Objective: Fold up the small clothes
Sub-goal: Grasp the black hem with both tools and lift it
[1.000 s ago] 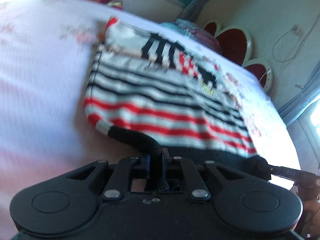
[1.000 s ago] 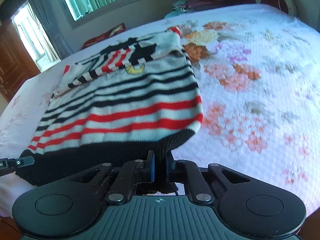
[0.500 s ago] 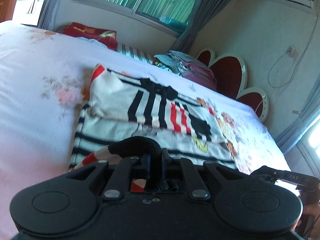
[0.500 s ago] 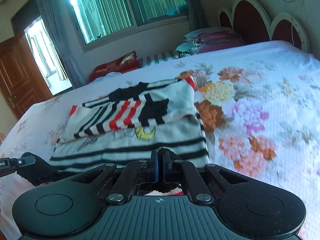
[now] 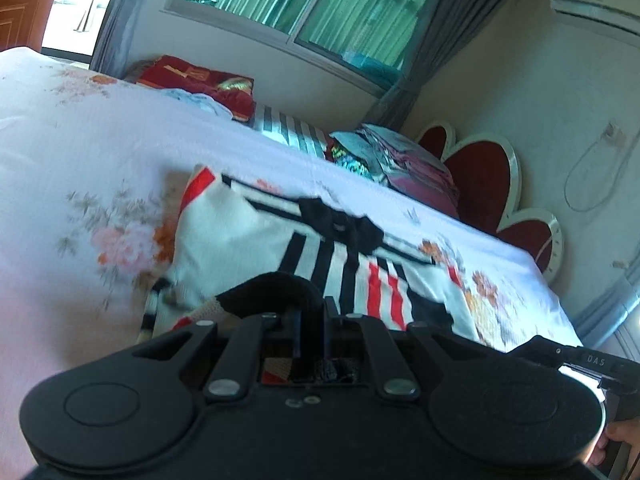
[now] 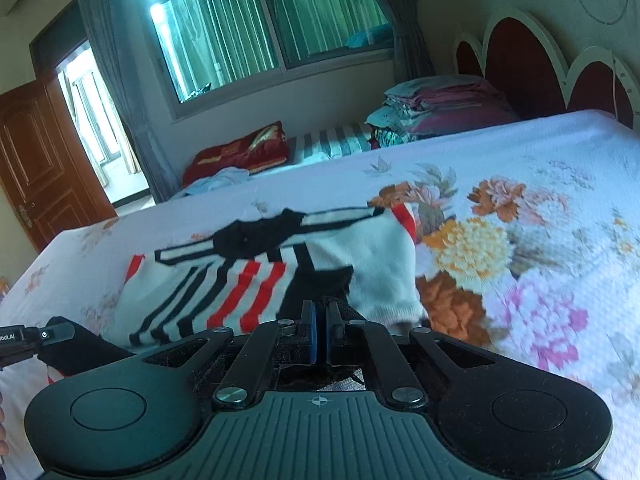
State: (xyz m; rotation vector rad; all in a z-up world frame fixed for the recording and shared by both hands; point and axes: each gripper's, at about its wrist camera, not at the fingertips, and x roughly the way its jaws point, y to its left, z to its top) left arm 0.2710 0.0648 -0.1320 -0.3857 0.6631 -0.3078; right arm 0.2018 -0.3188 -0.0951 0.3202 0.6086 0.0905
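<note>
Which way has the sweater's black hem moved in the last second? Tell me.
Yes. Clamped in both tongs, left and right, the hem has travelled up over the sweater, away from the near bed edge toward the window.

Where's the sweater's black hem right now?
The black hem is pinched in both grippers, left gripper and right gripper, raised over the striped sweater lying on the floral bedspread, near its front edge.
</note>
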